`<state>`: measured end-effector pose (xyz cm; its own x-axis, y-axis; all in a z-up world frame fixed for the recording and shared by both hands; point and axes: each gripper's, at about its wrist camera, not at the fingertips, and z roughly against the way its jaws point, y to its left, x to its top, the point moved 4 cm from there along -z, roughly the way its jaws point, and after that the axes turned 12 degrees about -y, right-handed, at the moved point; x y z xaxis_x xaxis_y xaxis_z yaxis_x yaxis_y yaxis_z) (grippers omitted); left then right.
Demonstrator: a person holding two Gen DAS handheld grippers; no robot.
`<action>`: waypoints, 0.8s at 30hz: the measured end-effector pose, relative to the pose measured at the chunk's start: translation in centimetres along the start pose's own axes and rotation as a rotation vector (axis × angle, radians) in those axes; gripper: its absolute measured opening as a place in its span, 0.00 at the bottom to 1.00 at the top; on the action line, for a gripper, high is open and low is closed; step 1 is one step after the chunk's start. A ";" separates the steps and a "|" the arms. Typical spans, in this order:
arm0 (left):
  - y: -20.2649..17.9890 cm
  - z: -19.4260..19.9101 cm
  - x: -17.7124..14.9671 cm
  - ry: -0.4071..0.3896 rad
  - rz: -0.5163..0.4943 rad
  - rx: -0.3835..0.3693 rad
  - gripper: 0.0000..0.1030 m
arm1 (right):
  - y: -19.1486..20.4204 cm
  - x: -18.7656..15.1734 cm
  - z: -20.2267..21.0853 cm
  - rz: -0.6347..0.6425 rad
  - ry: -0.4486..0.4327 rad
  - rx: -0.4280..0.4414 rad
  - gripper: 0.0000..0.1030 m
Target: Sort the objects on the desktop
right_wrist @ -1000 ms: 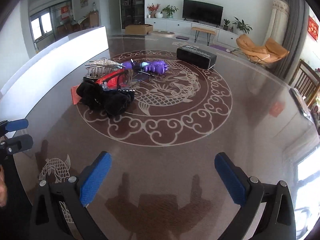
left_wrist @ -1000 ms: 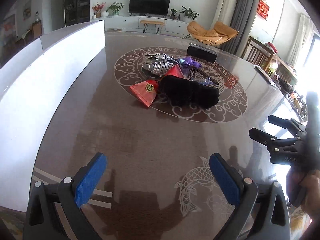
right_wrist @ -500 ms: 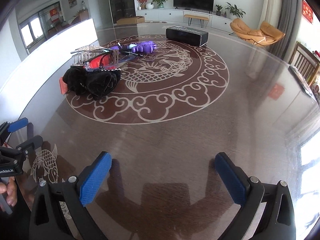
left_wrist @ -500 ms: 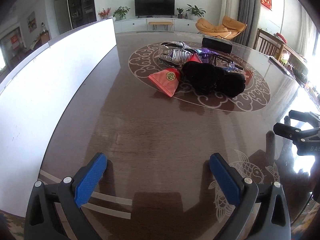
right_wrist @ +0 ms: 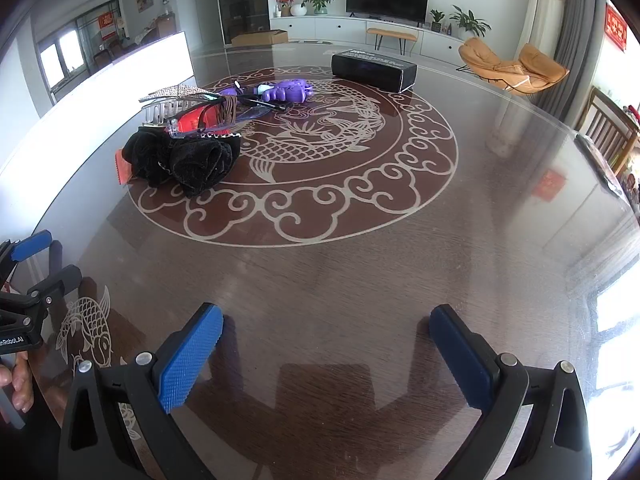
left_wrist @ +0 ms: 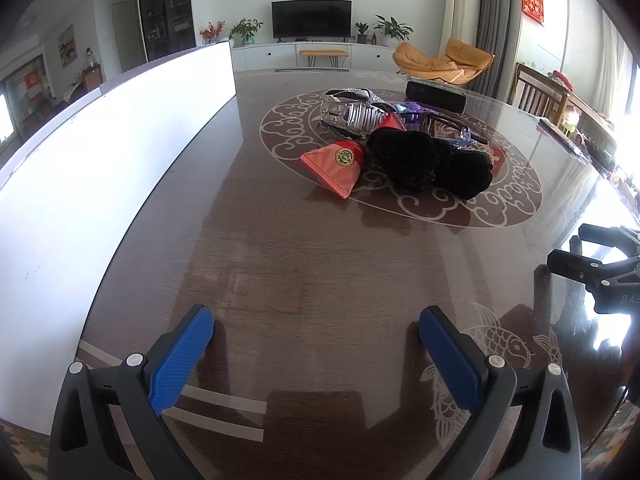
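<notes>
A pile of objects lies on the round patterned table: a black fluffy cloth (left_wrist: 428, 162) (right_wrist: 184, 158), a red envelope (left_wrist: 334, 166), a silver hair claw (left_wrist: 352, 114) (right_wrist: 172, 104), glasses with red lenses (right_wrist: 200, 118) and a purple toy (right_wrist: 290, 90). A black box (right_wrist: 374, 70) (left_wrist: 436, 96) stands beyond the pile. My left gripper (left_wrist: 316, 344) is open and empty, low over the near table edge, well short of the pile. My right gripper (right_wrist: 326, 344) is open and empty over the near table.
A long white board (left_wrist: 100, 184) (right_wrist: 100, 92) stands along the table's left side. Wooden chairs (right_wrist: 608, 136) stand by the right edge. Each gripper shows in the other's view, the right one (left_wrist: 600, 272) and the left one (right_wrist: 28, 280).
Both grippers have moved forward and lower toward the pile, the left view swinging right. Both stay open and empty.
</notes>
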<state>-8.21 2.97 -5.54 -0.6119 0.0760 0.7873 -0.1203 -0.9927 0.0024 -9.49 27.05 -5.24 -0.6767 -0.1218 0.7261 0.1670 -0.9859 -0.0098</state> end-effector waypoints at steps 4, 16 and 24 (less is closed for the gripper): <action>0.0 0.0 0.0 0.000 0.000 0.000 1.00 | 0.0 0.0 0.0 0.000 0.000 0.000 1.00; -0.1 0.2 0.0 0.000 -0.006 -0.009 1.00 | 0.0 0.0 0.0 0.001 0.000 0.001 1.00; -0.1 0.2 0.0 0.006 -0.006 -0.010 1.00 | 0.0 0.0 0.0 0.001 0.000 0.001 1.00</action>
<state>-8.00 3.03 -5.44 -0.6158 0.0829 0.7836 -0.1320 -0.9912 0.0011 -9.48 27.04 -5.21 -0.6766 -0.1225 0.7261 0.1682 -0.9857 -0.0095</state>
